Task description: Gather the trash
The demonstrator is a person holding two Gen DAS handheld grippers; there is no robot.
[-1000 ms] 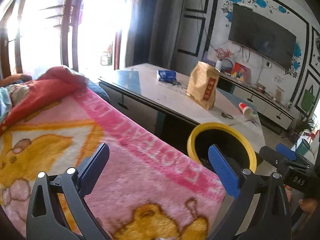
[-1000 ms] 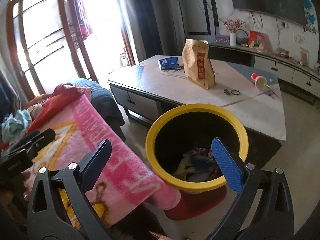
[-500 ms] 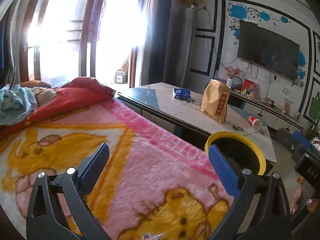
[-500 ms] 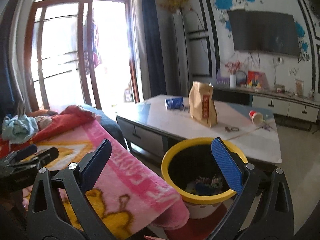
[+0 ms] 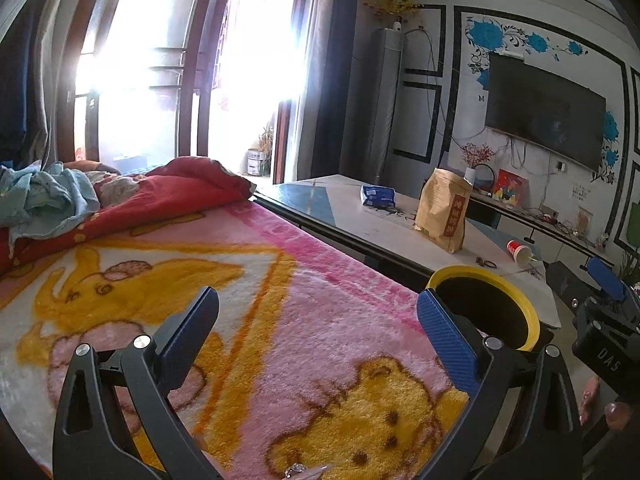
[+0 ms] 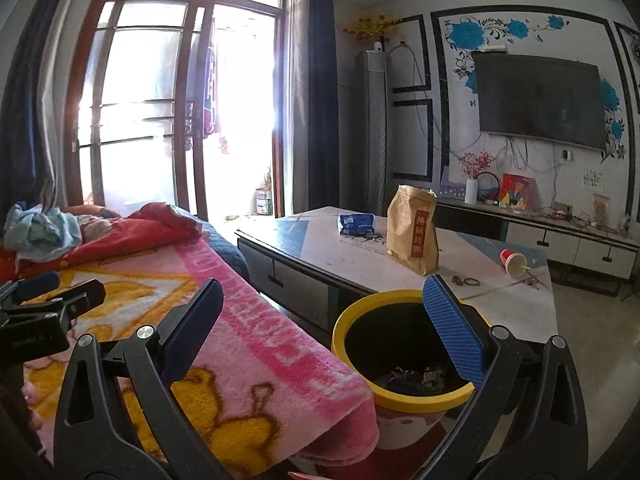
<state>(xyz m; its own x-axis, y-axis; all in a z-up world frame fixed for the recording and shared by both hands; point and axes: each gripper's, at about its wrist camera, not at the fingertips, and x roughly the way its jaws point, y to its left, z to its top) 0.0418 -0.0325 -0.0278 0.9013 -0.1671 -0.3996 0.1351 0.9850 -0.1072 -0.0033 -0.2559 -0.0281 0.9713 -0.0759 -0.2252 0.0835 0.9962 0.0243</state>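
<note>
A yellow-rimmed trash bin (image 6: 400, 392) stands on the floor between the bed and the coffee table; crumpled trash (image 6: 416, 376) lies at its bottom. The bin's rim (image 5: 516, 292) also shows in the left wrist view. On the table lie a blue packet (image 6: 356, 224), a brown paper bag (image 6: 412, 236) standing upright, and a tipped red paper cup (image 6: 514, 262). My left gripper (image 5: 316, 336) hangs open and empty over the pink blanket (image 5: 280, 300). My right gripper (image 6: 320, 332) is open and empty, above the blanket's edge and the bin.
The long coffee table (image 6: 352, 264) stretches from the bin toward the glass doors (image 6: 180, 120). Red bedding and blue clothes (image 5: 48, 200) are piled at the bed's far end. A TV (image 6: 540, 100) hangs over a low cabinet (image 6: 580, 240). A small dark ring (image 6: 472, 281) lies near the cup.
Both grippers have risen and tilted up, so the views show more of the room and less of the bin. Each stays open and empty.
</note>
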